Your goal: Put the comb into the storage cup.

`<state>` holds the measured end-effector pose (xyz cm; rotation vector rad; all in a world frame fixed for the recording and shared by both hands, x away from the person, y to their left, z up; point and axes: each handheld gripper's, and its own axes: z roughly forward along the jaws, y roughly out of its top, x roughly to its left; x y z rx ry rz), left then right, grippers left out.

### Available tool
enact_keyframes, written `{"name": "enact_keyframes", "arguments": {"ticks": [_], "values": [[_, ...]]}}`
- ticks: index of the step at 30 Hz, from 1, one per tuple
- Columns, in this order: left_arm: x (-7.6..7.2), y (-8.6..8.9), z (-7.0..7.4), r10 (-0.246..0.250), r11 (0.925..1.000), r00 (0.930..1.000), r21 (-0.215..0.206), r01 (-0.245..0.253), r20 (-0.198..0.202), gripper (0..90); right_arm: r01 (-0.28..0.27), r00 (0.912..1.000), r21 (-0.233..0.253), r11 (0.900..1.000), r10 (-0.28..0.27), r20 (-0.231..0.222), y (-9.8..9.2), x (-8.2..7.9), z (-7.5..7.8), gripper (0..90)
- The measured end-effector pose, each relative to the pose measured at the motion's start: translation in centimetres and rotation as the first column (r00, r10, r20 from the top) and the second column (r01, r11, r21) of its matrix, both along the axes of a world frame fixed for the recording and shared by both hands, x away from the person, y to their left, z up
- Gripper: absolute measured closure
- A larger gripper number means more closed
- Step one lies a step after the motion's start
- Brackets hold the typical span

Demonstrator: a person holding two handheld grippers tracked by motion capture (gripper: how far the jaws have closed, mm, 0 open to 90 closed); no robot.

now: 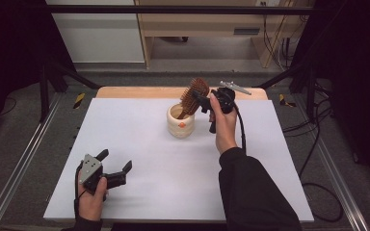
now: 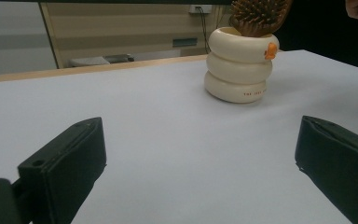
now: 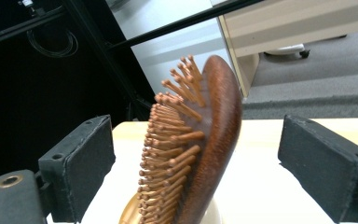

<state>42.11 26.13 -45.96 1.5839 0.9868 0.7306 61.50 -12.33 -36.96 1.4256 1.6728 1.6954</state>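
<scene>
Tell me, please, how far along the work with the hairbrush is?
The hairbrush already stands handle-down in the cream cup. The right tongs are open around its head, not gripping. The left tongs rest open on the table. What remains is pulling the right tongs clear.

Glossy wooden hairbrush (image 3: 214, 140) stands in a smooth, glazed ceramic holder (image 2: 240, 70).

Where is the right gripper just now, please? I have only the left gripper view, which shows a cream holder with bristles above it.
Observer: The right gripper is level with the wooden hairbrush, with one of its jaws on each side of the head.
Operator: Is it gripping the brush?
Observer: No. The jaws are open, with a gap on each side.
Operator: How does the brush stand?
Observer: Its handle is down in the cream holder, and the head is tilted.
</scene>
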Motion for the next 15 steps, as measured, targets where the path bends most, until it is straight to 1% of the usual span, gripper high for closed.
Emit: {"name": "enact_keyframes", "arguments": {"ticks": [2, 5, 6, 8, 12, 15], "values": [[0.00, -0.01, 0.00, 0.000, 1.0000, 1.0000, -0.001, 0.000, 0.000, 1.8, 0.007, 0.9999, -0.007, 1.000, -0.006, 0.008, 0.09, -0.16, 0.16, 9.2], [-0.03, 0.03, 0.02, 0.003, 1.0000, 1.0000, 0.001, -0.003, 0.001, 1.8, 0.041, 0.9990, -0.064, 0.997, -0.039, 0.022, 0.17, -0.25, 0.25, 8.4], [-0.02, 0.04, 0.02, 0.003, 1.0000, 1.0000, 0.001, -0.003, 0.001, 1.8, 0.045, 0.9987, -0.071, 0.996, -0.044, 0.024, 0.15, -0.26, 0.25, 8.2], [0.00, 0.07, 0.01, 0.004, 1.0000, 1.0000, 0.000, -0.004, 0.000, 1.8, 0.051, 0.9984, -0.078, 0.996, -0.048, 0.031, 0.14, -0.33, 0.31, 7.5], [0.00, 0.06, 0.01, 0.004, 1.0000, 1.0000, 0.002, -0.004, 0.001, 1.8, 0.062, 0.9966, -0.102, 0.993, -0.056, 0.060, 0.14, -0.61, 0.54, 6.9], [0.03, 0.02, -0.02, 0.000, 1.0000, 1.0000, -0.001, 0.000, -0.001, 1.8, 0.066, 0.9953, -0.096, 0.993, -0.058, 0.077, 0.18, -0.80, 0.74, 6.4]]}}
